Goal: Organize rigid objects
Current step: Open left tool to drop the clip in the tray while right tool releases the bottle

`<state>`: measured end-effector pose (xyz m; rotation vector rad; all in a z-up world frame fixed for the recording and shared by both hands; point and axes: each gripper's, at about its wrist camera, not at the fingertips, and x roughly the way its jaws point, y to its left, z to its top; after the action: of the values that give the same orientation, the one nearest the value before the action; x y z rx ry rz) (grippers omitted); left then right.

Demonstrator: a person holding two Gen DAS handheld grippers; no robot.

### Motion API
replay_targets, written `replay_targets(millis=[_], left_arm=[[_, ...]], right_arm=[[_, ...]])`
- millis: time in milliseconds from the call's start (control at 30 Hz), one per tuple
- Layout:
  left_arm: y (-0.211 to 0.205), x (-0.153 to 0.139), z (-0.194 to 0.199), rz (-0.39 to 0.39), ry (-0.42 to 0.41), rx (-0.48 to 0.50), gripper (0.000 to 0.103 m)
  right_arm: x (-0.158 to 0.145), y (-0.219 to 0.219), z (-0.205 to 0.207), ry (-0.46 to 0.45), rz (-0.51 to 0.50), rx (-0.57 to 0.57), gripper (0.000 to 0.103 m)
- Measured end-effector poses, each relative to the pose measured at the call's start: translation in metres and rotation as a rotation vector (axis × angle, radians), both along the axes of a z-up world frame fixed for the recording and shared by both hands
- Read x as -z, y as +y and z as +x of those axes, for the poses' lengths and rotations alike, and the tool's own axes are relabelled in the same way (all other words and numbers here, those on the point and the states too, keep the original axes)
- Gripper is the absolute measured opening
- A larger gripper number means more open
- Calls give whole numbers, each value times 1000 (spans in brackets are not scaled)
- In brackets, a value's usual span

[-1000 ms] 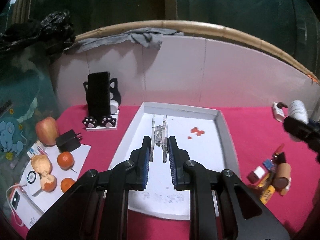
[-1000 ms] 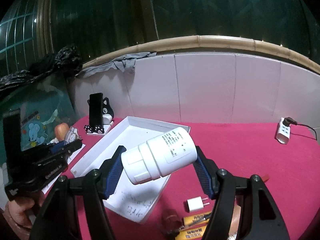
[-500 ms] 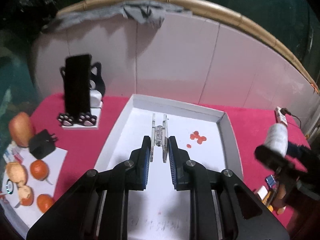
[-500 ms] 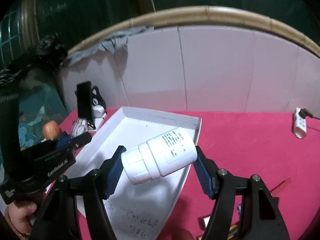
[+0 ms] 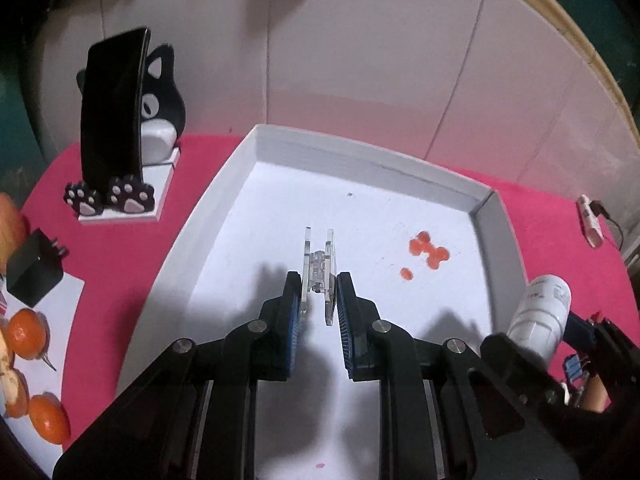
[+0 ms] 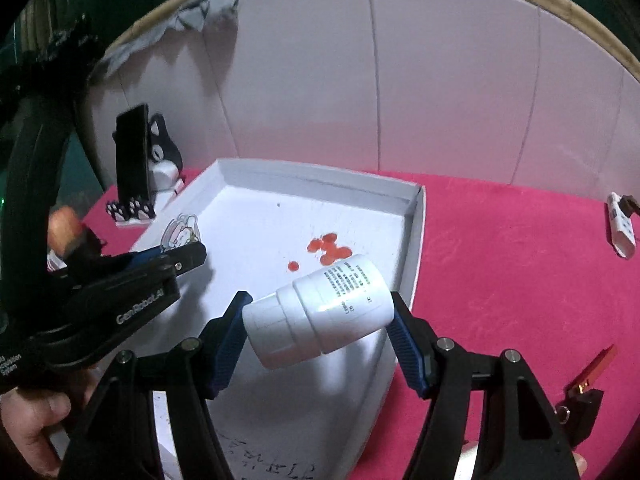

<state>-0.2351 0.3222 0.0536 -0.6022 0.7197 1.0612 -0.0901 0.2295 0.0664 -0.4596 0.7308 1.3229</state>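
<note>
My left gripper [image 5: 318, 280] is shut on a small clear acrylic stand [image 5: 318, 264] and holds it low over the middle of the white tray [image 5: 360, 160]. In the right wrist view that acrylic piece [image 6: 182, 232] shows a cartoon print, with the left gripper [image 6: 188, 254] at the tray's left side. My right gripper [image 6: 320, 300] is shut on a white pill bottle [image 6: 320, 316], held sideways with its cap to the left, above the tray's right rim [image 6: 416, 240]. From the left wrist view the bottle [image 5: 540, 312] hangs just outside the tray's right wall.
Red stains [image 5: 428, 252] mark the tray floor. A cat-shaped stand with a black phone [image 5: 116, 108], a black charger [image 5: 34, 268] and oranges [image 5: 26, 332] lie left of the tray. A white power strip [image 6: 620, 224] and small clutter [image 6: 592, 368] lie on the pink cloth at right.
Both grippers have come forward and lower over the tray, tilting further down. The bottle has moved from the right of the table to the tray's right rim. Both grips are unchanged.
</note>
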Motion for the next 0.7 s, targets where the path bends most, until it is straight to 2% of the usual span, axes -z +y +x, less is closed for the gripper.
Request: replay_targets(millis=[200, 233, 300, 367, 433, 500, 567, 700], left_arm=[[3, 0, -5, -2, 5, -21, 17], [2, -1, -5, 1, 8, -23, 20], [2, -2, -7, 7, -1, -36, 35], [4, -4, -12, 20, -12, -73, 82], [2, -8, -17, 55, -40, -99, 86], [-1, -13, -21, 88, -46, -116, 91], [-6, -19, -26, 111, -41, -136, 103], [-24, -35, -46, 156, -126, -189, 103]], right_arm=[[8, 2, -11, -60, -13, -33, 67], [8, 2, -13, -67, -11, -37, 67], [9, 2, -16, -84, -11, -37, 67], [9, 2, -17, -99, -14, -33, 68], [8, 0, -18, -110, -7, -33, 85], [5, -3, -20, -118, 12, -42, 93], [3, -7, -23, -129, 34, -50, 103], [-6, -20, -28, -157, 89, -53, 103]])
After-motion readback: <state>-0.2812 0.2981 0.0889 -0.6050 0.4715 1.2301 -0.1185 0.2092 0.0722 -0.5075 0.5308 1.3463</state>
